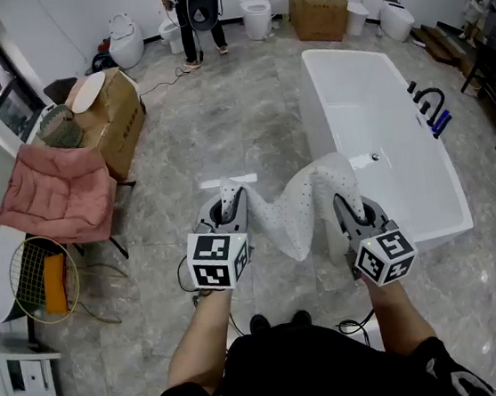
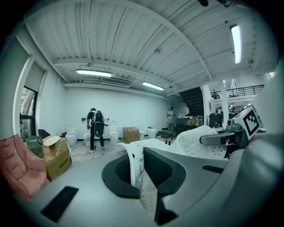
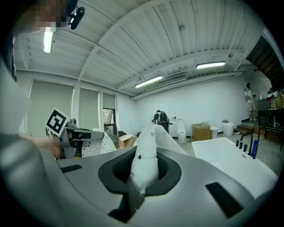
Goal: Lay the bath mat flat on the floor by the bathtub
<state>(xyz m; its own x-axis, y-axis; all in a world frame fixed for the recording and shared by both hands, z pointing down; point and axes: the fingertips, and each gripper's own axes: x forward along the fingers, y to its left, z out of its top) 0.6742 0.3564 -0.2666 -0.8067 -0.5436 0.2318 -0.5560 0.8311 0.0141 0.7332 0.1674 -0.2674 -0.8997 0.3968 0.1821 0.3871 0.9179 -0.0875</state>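
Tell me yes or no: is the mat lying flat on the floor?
No, the mat sags in folds between the left gripper and right gripper, both shut on it.

Soft, even light from overhead fills the head view, bright with only faint shadows. The glossy floor [image 1: 248, 121] carries a pale sheen, and the white bathtub [image 1: 373, 123] is close to washed out, its inside showing little shading. Straight lines lean outward at that view's edges. Both gripper views are dimmer and bluish-green, ringed by black corners, with the ceiling ribs [image 2: 146, 35] bowed into arcs by the wide lens. The ceiling tube lights [image 2: 93, 72] glare white, and the nearest ones are blown out. Whatever lies closest to each lens is soft, while the far wall [image 2: 128, 111] is fairly sharp.
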